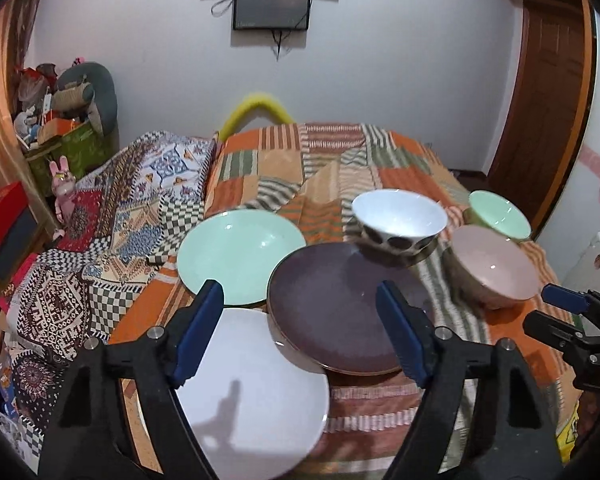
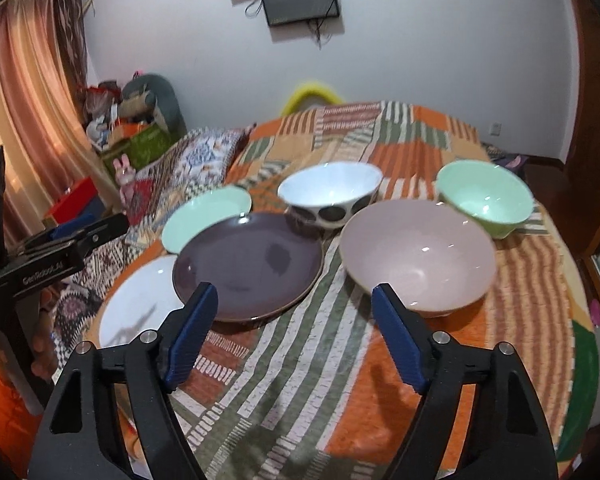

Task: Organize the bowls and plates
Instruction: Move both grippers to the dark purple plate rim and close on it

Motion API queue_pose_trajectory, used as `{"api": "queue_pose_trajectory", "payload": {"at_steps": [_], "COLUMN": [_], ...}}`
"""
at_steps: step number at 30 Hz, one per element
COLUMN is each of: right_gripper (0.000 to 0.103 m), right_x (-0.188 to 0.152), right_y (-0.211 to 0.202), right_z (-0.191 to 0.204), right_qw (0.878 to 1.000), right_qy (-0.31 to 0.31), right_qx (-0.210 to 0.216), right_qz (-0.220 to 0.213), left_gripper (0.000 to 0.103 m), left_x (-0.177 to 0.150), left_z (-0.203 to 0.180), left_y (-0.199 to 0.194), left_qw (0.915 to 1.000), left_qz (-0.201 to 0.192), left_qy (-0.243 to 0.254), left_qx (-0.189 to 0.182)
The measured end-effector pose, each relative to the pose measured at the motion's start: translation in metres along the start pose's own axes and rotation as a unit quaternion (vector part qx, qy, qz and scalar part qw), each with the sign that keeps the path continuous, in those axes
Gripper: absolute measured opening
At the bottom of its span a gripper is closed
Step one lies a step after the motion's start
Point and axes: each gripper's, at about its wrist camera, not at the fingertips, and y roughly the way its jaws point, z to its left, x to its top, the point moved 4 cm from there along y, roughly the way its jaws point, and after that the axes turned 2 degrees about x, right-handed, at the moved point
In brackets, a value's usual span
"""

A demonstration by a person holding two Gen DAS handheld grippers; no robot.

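Note:
On the patchwork-covered table lie a white plate [image 1: 256, 392], a dark purple plate [image 1: 340, 312] overlapping it, and a mint green plate [image 1: 240, 256]. A white bowl with dark spots [image 1: 398, 226], a pink bowl [image 1: 496, 266] and a green bowl [image 1: 500, 216] stand to the right. My left gripper [image 1: 300, 328] is open and empty above the white and purple plates. My right gripper [image 2: 296, 328] is open and empty, hovering in front of the purple plate [image 2: 248, 266] and the pink bowl [image 2: 418, 256]. The spotted bowl [image 2: 330, 192], green bowl [image 2: 486, 200], mint plate [image 2: 206, 216] and white plate [image 2: 140, 304] also show there.
A patterned quilt [image 1: 112, 216] lies left of the table. Boxes and toys [image 1: 60, 120] are piled in the far left corner. A wooden door [image 1: 548, 92] is at the right. The table cloth [image 2: 300, 380] lies bare in front of the right gripper.

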Motion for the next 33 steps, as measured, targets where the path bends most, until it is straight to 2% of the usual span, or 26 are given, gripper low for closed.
{"api": "queue_pose_trajectory", "payload": {"at_steps": [4,7,12,16,19,21,24,26,33], "right_gripper": [0.065,0.056,0.048,0.038,0.038,0.038,0.029,0.028,0.026], "right_x": [-0.002,-0.004,-0.007,-0.008,-0.007,-0.006,-0.006,-0.006,-0.008], "right_y": [0.024,0.038,0.062,0.079,0.085,0.087,0.095,0.099,0.108], "right_z": [0.002,0.002,-0.001,-0.004,-0.003,-0.003,-0.003,-0.002,-0.011], "right_qw": [1.0,0.999,0.997,0.995,0.995,0.995,0.994,0.993,0.991], "right_qy": [0.0,0.002,0.008,0.012,0.009,0.011,0.006,-0.002,0.011], "right_qx": [0.006,0.011,0.012,0.002,-0.007,-0.011,-0.019,-0.029,-0.042], "right_qz": [0.031,0.052,0.081,0.1,0.101,0.103,0.107,0.11,0.125], "left_gripper": [0.078,0.073,0.054,0.042,0.039,0.032,0.028,0.023,0.021], "left_x": [0.001,0.003,0.001,-0.004,-0.005,-0.005,-0.005,-0.005,-0.005], "left_z": [0.008,0.016,0.027,0.031,0.035,0.036,0.037,0.037,0.033], "left_y": [0.022,0.042,0.079,0.102,0.115,0.122,0.132,0.138,0.151], "left_qw": [0.9998,0.9993,0.9957,0.993,0.9922,0.9915,0.9905,0.9899,0.9892], "left_qz": [0.018,0.037,0.091,0.116,0.124,0.129,0.136,0.141,0.145], "left_qy": [-0.001,-0.005,-0.016,-0.015,-0.013,-0.013,-0.012,-0.011,-0.007], "left_qx": [0.002,0.003,-0.012,-0.015,-0.013,-0.013,-0.013,-0.014,-0.02]}}
